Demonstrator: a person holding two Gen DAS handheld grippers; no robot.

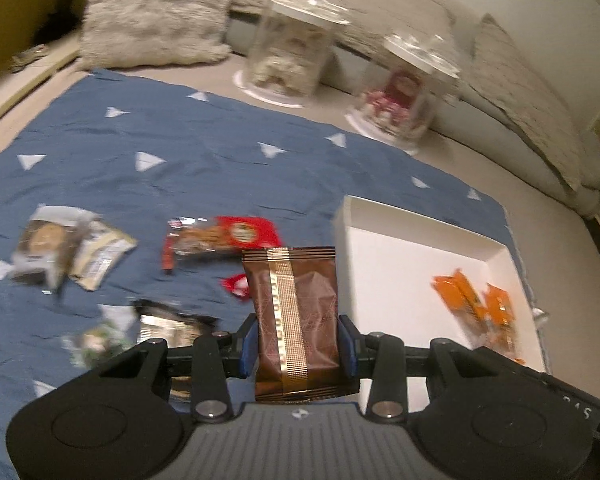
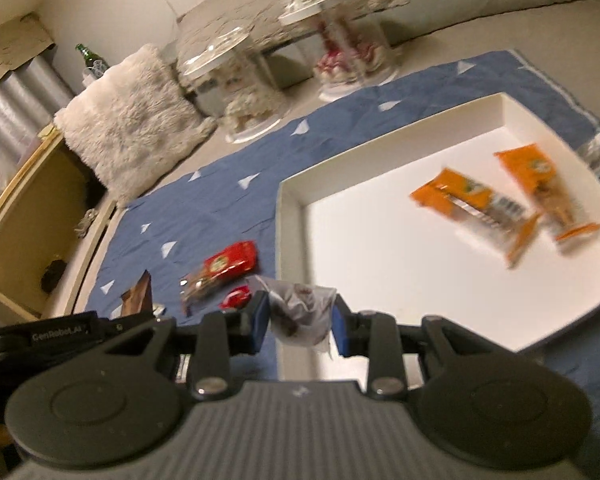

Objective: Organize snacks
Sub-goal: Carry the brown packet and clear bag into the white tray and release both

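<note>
1. Left gripper (image 1: 298,346) on my feed is clamped on a brown packet with a gold stripe (image 1: 294,312), which stands upright between the blue pads, above the blue cloth (image 1: 180,168) just left of the white tray (image 1: 400,248).
2. My right gripper (image 2: 298,326) pinches a crumpled pale wrapper with dark print (image 2: 300,312), over the near left corner of that tray (image 2: 380,280).
3. Two orange packets (image 2: 472,212) lie inside the tray, overlapping.
4. Red packets (image 1: 224,236) and several pale ones (image 1: 68,248) lie loose on the cloth.
5. Two clear lidded jars (image 1: 292,52) stand past the cloth, beside a fluffy cushion (image 1: 156,12).
</note>
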